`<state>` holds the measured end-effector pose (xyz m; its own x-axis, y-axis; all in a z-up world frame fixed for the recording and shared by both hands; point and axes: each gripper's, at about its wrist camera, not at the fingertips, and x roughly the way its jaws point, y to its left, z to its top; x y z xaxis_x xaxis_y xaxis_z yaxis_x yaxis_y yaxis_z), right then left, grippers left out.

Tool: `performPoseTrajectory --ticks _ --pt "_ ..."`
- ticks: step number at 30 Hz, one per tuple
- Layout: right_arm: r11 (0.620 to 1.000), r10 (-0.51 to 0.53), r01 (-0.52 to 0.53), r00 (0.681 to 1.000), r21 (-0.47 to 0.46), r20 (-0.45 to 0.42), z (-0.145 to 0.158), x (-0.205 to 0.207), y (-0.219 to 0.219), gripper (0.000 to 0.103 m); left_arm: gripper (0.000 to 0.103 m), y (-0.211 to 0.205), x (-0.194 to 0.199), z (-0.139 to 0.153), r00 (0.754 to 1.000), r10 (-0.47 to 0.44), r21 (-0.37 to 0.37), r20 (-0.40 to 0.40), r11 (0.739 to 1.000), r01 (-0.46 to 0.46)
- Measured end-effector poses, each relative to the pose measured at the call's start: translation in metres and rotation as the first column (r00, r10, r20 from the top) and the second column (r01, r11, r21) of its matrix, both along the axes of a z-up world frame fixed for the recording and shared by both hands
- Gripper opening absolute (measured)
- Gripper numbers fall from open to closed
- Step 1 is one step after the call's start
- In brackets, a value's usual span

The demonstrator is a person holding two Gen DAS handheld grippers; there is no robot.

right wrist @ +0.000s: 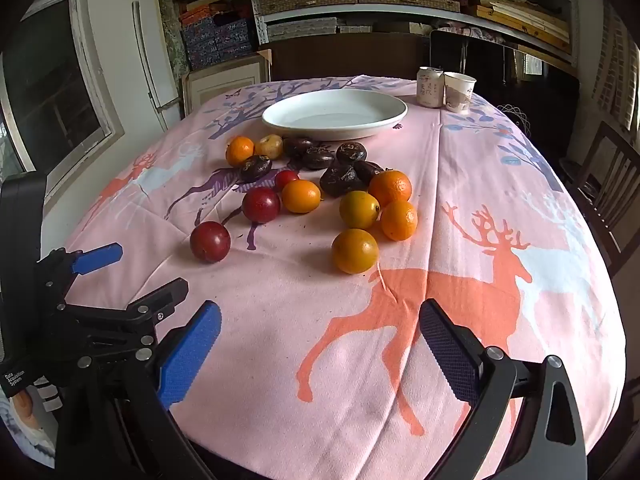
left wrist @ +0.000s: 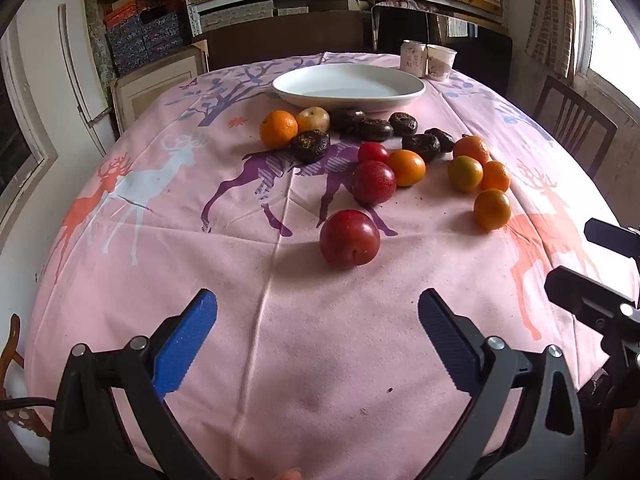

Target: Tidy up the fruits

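The left hand-held gripper point(left wrist: 318, 336) hung low over the near edge of the surface point(left wrist: 280, 360), its blue fingers point(left wrist: 188, 344) spread wide with nothing between them. The right hand-held gripper point(right wrist: 320, 340) hung beside it, likewise spread and empty, over the orange deer print point(right wrist: 420, 300) on the pink cloth.

Fruit lay loose in the middle of the surface. The nearest plum point(left wrist: 349, 238) sat alone, just ahead of the left gripper. Behind it were a second plum point(left wrist: 373, 182) and a smaller red fruit point(left wrist: 373, 152), with an orange point(left wrist: 406, 167) touching them on the right. Farther right, four more oranges clustered loosely; the closest one point(right wrist: 355, 251) lay a little apart from the rest. A row of dark wrinkled fruits point(left wrist: 376, 129) ran across behind them, and at the left end sat another orange point(left wrist: 278, 129) beside a yellowish fruit point(left wrist: 313, 119).

A white plate point(left wrist: 348, 98) stood empty beyond the fruit. A can point(right wrist: 430, 87) and a paper cup point(right wrist: 459, 86) stood side by side at the far right corner.
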<state>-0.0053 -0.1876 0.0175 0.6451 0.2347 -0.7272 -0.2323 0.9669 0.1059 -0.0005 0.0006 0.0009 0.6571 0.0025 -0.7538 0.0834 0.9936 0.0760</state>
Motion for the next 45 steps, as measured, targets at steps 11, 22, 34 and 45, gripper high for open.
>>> performPoseTrajectory --ticks 11,22,34,45 --pt "1.0 0.0 0.0 1.0 0.014 -0.004 -0.001 0.0 -0.007 0.099 0.099 0.001 0.001 -0.004 1.0 -0.003 0.0 -0.016 1.0 0.003" --pt "1.0 0.0 0.001 1.0 0.013 -0.014 -0.001 0.001 -0.003 0.099 0.099 0.001 0.001 -0.007 0.999 -0.002 -0.007 -0.032 1.0 0.002" --pt "1.0 -0.004 0.004 1.0 0.022 -0.024 -0.003 0.001 -0.002 0.099 0.099 0.001 0.003 -0.009 0.999 -0.001 -0.012 -0.045 1.0 0.0" --pt "1.0 -0.002 0.003 1.0 0.026 -0.031 -0.004 0.001 -0.003 0.099 0.099 0.001 0.004 -0.01 0.998 -0.001 -0.017 -0.058 1.0 0.0"
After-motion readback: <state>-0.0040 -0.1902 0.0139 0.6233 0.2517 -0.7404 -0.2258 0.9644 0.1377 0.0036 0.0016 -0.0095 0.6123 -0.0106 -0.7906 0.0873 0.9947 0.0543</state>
